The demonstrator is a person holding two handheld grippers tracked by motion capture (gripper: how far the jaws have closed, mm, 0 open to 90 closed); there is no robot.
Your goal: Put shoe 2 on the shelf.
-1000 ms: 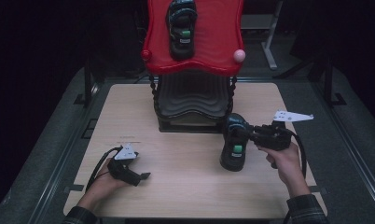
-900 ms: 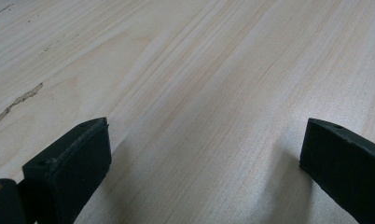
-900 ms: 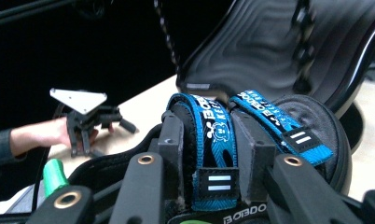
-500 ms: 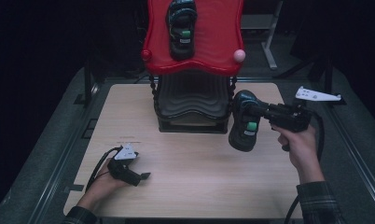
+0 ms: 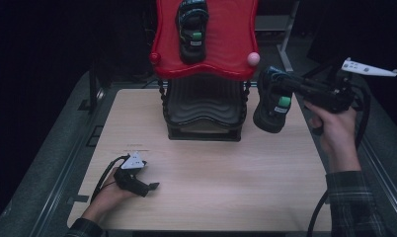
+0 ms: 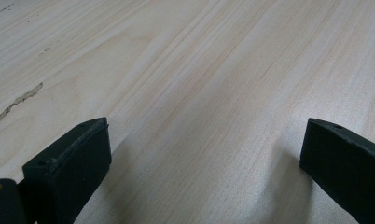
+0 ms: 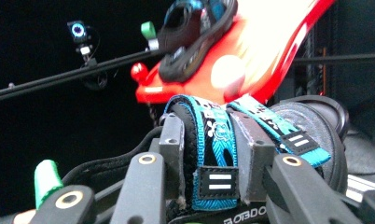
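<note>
A black sandal (image 5: 273, 104) with turquoise straps and a green tab hangs in the air right of the rack, toe down. My right gripper (image 5: 285, 85) is shut on its heel strap (image 7: 217, 140), the pads pressing both sides. A matching sandal (image 5: 192, 28) lies on the red top shelf (image 5: 221, 49) of the rack, also seen as the sandal (image 7: 195, 32) above the red shelf (image 7: 251, 60). My left gripper (image 5: 149, 186) rests on the wooden table (image 5: 211, 187) at the front left, jaws wide apart over bare wood (image 6: 204, 116).
The rack has a black lower shelf (image 5: 204, 106) under the red one, with a pink knob (image 5: 253, 59) at its right corner. Dark metal rails (image 5: 63, 163) run along the table's sides. A camera on a pole (image 7: 77, 31) stands in the dark background.
My right gripper has lifted the sandal off the table and carried it up and to the right, beside the rack's red shelf. The left gripper has not moved.
</note>
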